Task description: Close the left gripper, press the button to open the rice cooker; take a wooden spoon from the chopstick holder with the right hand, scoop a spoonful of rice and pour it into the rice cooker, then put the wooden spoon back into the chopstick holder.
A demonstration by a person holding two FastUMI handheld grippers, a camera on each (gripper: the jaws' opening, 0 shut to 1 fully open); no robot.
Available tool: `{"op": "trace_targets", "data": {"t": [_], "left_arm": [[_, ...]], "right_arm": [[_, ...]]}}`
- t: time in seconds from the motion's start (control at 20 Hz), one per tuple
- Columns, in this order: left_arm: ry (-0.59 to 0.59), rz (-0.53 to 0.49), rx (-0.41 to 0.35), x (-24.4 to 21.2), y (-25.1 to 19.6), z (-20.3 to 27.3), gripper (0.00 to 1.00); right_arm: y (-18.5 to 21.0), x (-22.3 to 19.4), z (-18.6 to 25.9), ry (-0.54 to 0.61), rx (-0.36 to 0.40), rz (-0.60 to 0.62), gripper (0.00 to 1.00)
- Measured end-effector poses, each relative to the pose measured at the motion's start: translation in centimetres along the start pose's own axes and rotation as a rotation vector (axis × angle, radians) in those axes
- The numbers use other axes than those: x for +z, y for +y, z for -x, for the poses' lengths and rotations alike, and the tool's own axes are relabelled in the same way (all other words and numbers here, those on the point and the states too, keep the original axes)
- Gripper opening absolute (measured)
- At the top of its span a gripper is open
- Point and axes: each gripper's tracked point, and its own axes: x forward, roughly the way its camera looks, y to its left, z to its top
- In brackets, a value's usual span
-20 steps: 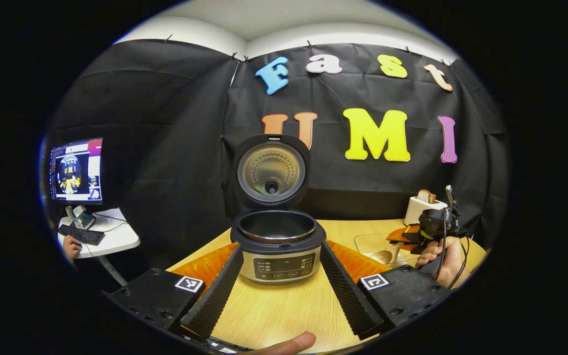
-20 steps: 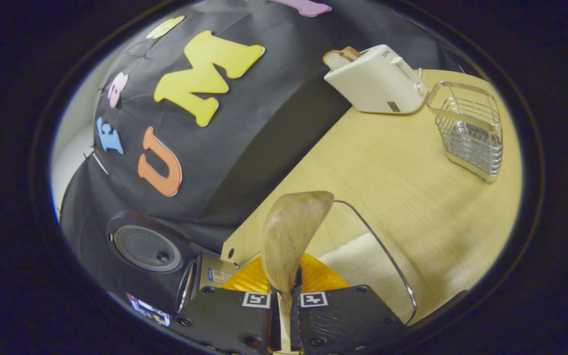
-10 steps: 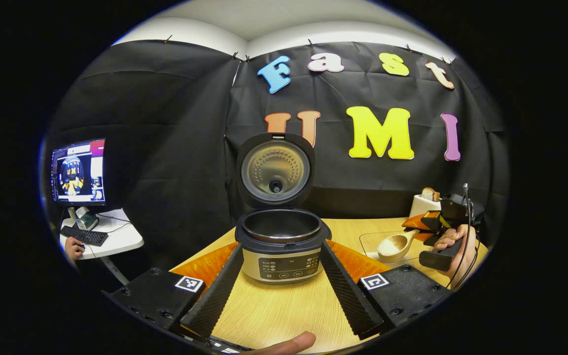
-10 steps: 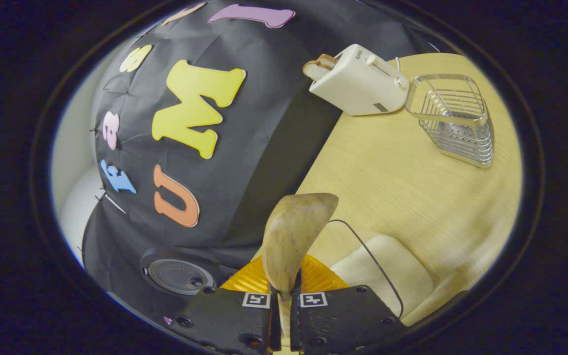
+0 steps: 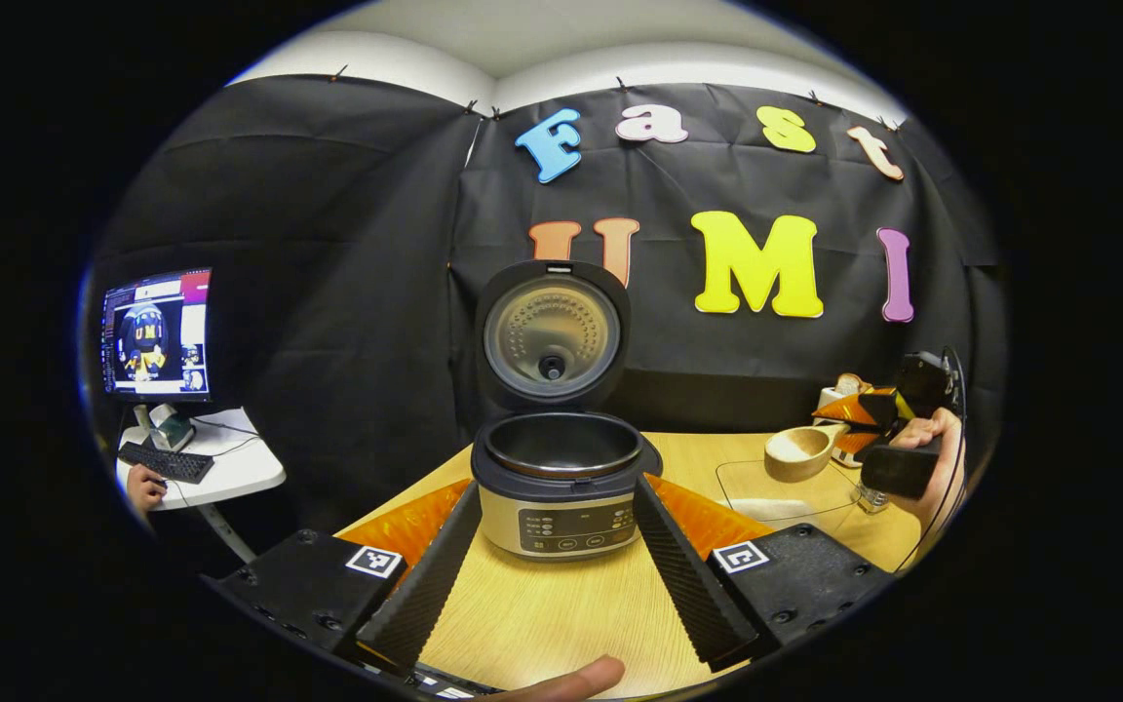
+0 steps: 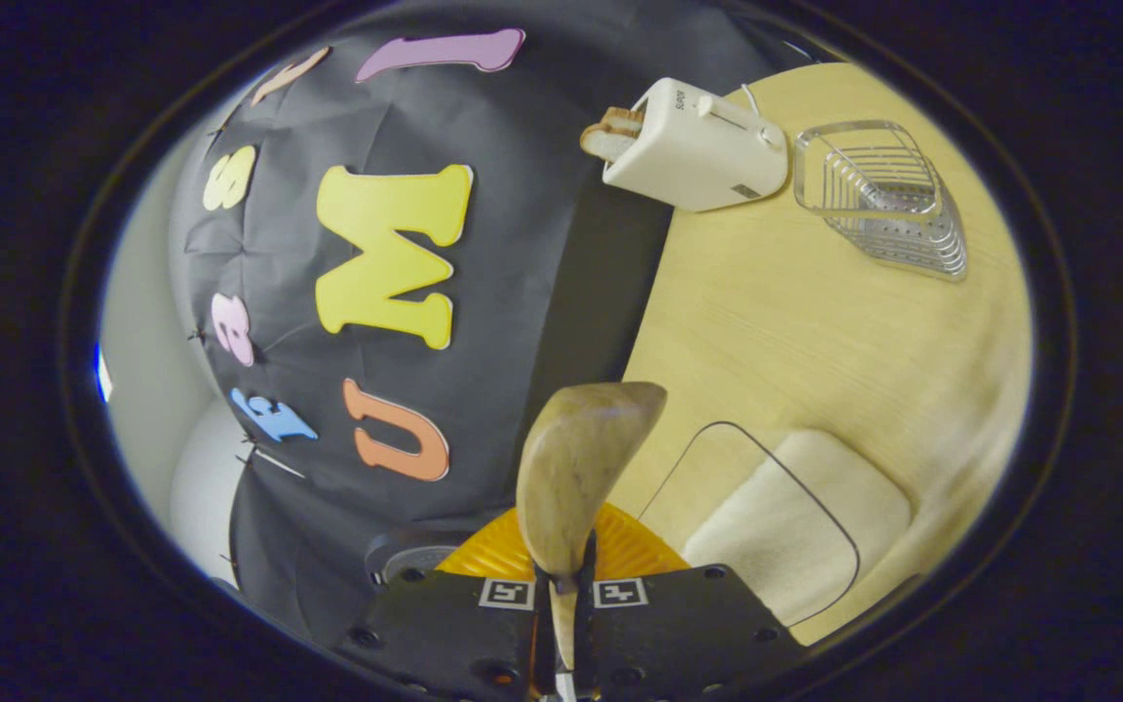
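Observation:
The rice cooker [image 5: 561,483] stands mid-table with its lid [image 5: 552,331] up and the inner pot dark. My left gripper [image 5: 557,585] is open, its fingers spread to either side of the cooker's front without touching it. To the right, a hand holds my right gripper [image 5: 888,414], which is shut on the wooden spoon [image 5: 800,450] above the clear rice container [image 5: 781,487]. In the right gripper view the spoon [image 6: 576,468] juts up from the right gripper [image 6: 561,585], seen from its back. I cannot tell whether it carries rice. The wire chopstick holder [image 6: 883,195] stands far right.
A white toaster [image 6: 693,146] with bread sits at the table's back edge beside the holder. The rice container [image 6: 776,531] lies just right of the spoon. A side table with a monitor [image 5: 157,336] and keyboard stands off to the left, a person's hand on it.
The right gripper has lifted the spoon up out of the rice container and rolled, so the table tilts further in its view. The left gripper has hardly moved.

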Motion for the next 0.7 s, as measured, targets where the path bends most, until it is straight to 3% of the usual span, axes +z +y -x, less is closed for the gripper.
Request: {"op": "trace_targets", "data": {"t": [0.4, 0.7], "left_arm": [[-0.005, 0.009, 0.016, 0.4, 2.0, 0.5, 1.00], [-0.008, 0.047, 0.049, 0.3, 5.7, 0.6, 0.99]], "right_arm": [[3.9, -2.4, -0.7, 0.019, 0.014, -0.069, 0.07], [6.8, -6.6, -2.8, 0.041, 0.019, -0.015, 0.07]]}}
